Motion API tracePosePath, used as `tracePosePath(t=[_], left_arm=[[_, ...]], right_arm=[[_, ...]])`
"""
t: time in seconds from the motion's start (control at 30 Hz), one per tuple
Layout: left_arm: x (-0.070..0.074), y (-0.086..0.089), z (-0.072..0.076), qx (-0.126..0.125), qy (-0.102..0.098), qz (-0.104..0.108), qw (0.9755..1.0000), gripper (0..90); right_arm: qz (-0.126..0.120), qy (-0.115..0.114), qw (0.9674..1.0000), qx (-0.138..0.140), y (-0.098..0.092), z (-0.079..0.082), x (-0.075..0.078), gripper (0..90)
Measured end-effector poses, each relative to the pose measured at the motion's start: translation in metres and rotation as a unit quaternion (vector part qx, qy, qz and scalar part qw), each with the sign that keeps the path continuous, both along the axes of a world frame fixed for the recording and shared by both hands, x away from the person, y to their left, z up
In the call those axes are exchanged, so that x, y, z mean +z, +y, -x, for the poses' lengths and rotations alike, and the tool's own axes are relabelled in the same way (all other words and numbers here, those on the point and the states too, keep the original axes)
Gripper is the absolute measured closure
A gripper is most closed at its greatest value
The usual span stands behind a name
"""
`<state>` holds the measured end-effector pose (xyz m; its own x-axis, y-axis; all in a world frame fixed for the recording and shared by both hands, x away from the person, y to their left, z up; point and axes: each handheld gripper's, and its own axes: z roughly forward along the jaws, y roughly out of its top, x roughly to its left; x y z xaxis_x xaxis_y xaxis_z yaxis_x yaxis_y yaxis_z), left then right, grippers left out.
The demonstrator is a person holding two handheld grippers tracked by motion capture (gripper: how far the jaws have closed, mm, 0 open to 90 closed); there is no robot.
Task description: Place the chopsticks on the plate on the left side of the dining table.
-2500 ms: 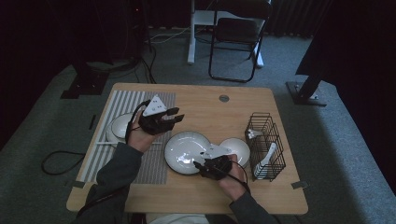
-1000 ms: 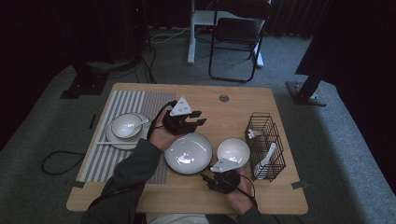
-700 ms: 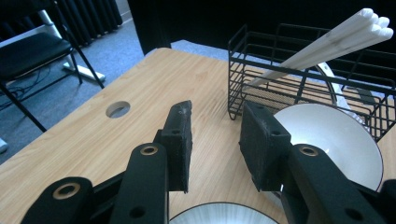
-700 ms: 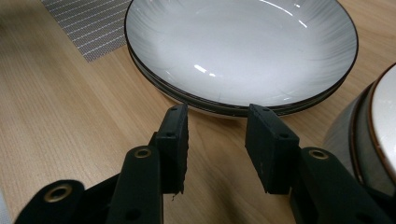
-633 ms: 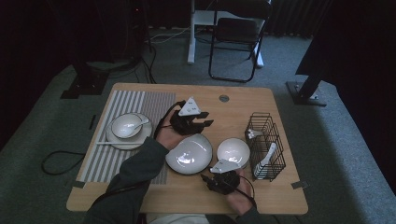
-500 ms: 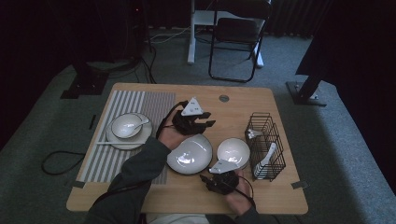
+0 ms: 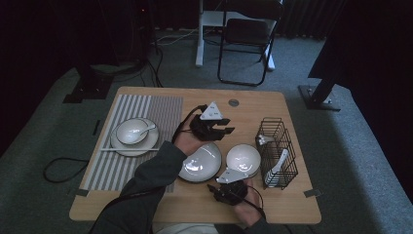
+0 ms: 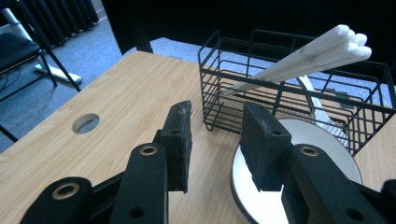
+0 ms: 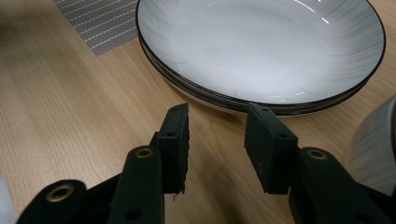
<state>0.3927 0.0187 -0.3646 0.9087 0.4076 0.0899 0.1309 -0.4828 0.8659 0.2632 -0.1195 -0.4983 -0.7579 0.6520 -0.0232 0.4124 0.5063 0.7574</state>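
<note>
Meanwhile, the left gripper (image 7: pixel 225 130) had travelled right from the striped mat (image 7: pixel 146 109) to hover past the far edge of the stacked plates (image 7: pixel 200 162), jaws spread and empty, the small bowl (image 8: pixel 308 140) just beyond its right jaw. The right gripper (image 9: pixel 215 126) stayed at the plates' near rim, jaws likewise spread, clear of it.

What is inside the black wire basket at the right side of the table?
The black wire basket holds a bundle of white chopsticks leaning up over its rim, and a white spoon with its handle slanting upward. The basket's floor beneath them is too dark and wire-crossed to make out.
</note>
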Motion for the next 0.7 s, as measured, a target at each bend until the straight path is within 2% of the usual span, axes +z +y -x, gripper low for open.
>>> tracePosePath(t=[0.17, 0.43, 0.7], left_arm=[[0.001, -0.009, 0.001, -0.012, 0.001, -0.002, 0.9999, 63.8], [0.006, -0.021, 0.002, -0.027, 0.003, 0.010, 0.9996, 62.3], [0.010, -0.035, 0.007, -0.044, 0.003, 0.014, 0.9989, 61.7]], right_arm=[[-0.002, 0.000, 1.0000, -0.004, -0.002, 0.001, 0.001, 60.2], [-0.004, 0.000, 1.0000, -0.003, -0.006, 0.002, 0.001, 66.9], [-0.006, -0.001, 0.9999, -0.008, -0.009, 0.002, 0.002, 65.3]])
